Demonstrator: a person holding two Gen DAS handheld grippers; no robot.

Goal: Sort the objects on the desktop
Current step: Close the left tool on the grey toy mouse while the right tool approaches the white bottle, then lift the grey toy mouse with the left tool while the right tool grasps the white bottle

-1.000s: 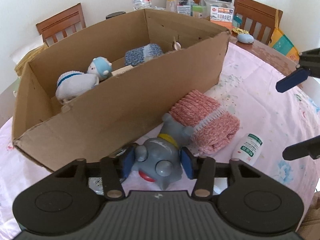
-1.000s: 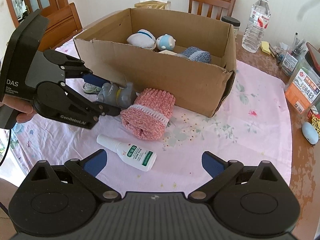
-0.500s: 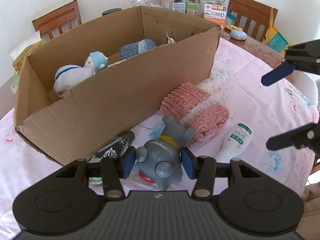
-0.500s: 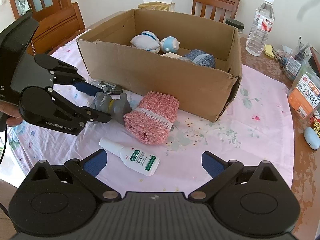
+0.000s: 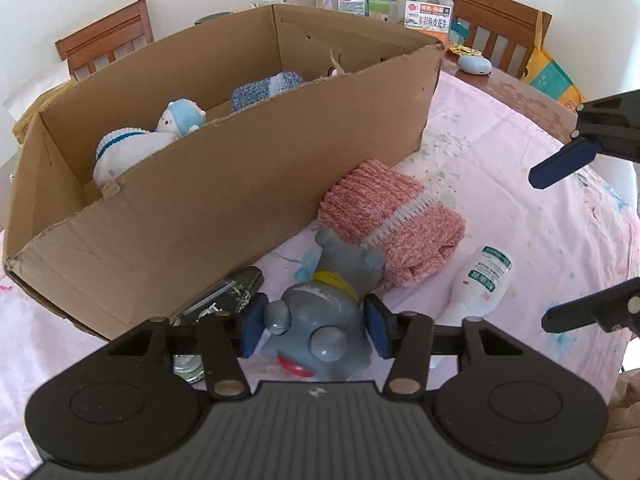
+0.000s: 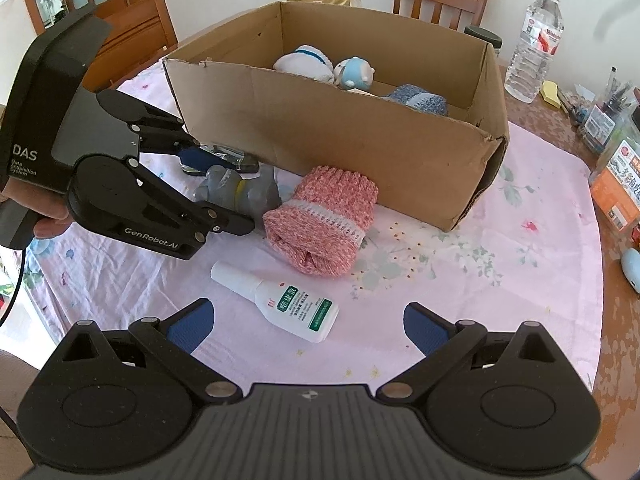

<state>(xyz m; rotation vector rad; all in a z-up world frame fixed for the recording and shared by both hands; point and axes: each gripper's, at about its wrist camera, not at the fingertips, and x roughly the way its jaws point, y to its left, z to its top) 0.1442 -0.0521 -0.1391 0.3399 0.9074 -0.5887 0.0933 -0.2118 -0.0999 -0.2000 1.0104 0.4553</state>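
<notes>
My left gripper (image 5: 314, 328) is shut on a grey toy figure (image 5: 320, 320), its blue pads pressed on both sides; in the right wrist view the same gripper (image 6: 218, 190) holds the toy (image 6: 236, 192) just in front of the cardboard box (image 6: 340, 128). A pink knitted roll (image 6: 324, 220) lies beside the toy against the box wall. A white bottle with a green label (image 6: 288, 300) lies on the pink cloth, and my right gripper (image 6: 308, 326) hangs open above it. The box holds a white plush (image 5: 124, 148), a blue-capped doll (image 5: 182, 118) and a blue knitted roll (image 5: 264, 88).
A dark glass bottle (image 5: 224, 296) lies along the box's foot, left of the toy. A water bottle (image 6: 536, 48), jars and a pen holder (image 6: 604, 116) crowd the table's far right. A pale blue oval object (image 5: 474, 64) sits near the box corner. Wooden chairs stand around.
The left gripper has kept its grip on the grey toy and drawn slightly back from the box, uncovering the dark bottle. The right gripper stays open over the white bottle.
</notes>
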